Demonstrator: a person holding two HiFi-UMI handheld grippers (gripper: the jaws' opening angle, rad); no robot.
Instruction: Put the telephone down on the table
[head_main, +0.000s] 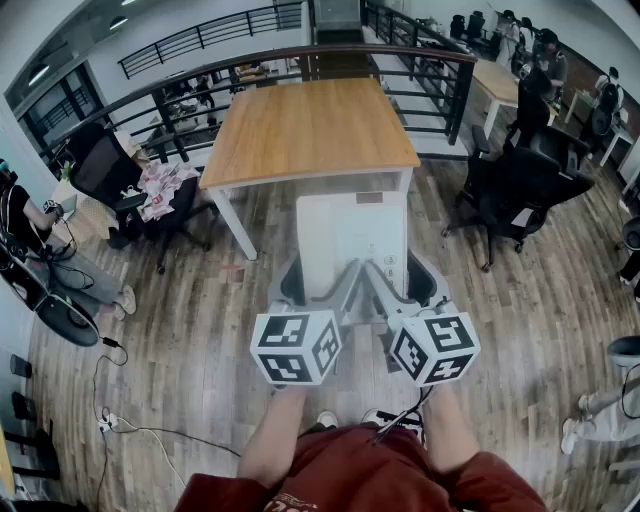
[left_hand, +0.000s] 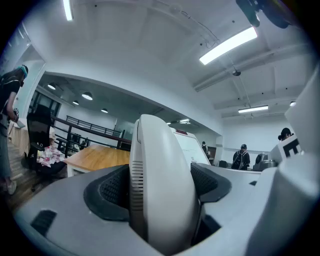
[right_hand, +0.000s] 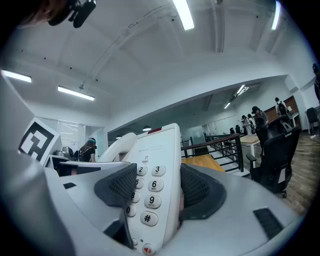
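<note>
I hold a white telephone (head_main: 350, 240) in the air between both grippers, over the wooden floor and short of the wooden table (head_main: 310, 125). My left gripper (head_main: 318, 285) is shut on the phone's left edge; in the left gripper view the pads (left_hand: 112, 187) press on the rounded handset side (left_hand: 160, 170). My right gripper (head_main: 400, 285) is shut on the right edge. In the right gripper view the number keys (right_hand: 150, 192) face left between the pads (right_hand: 197, 190), with the handset (right_hand: 120, 145) behind. The tabletop is bare.
Black office chairs (head_main: 525, 185) stand right of the table. Another chair with cloth on it (head_main: 150, 190) stands left. A dark railing (head_main: 300, 55) runs behind the table. Cables (head_main: 120, 425) lie on the floor at the left. People sit or stand at the far edges.
</note>
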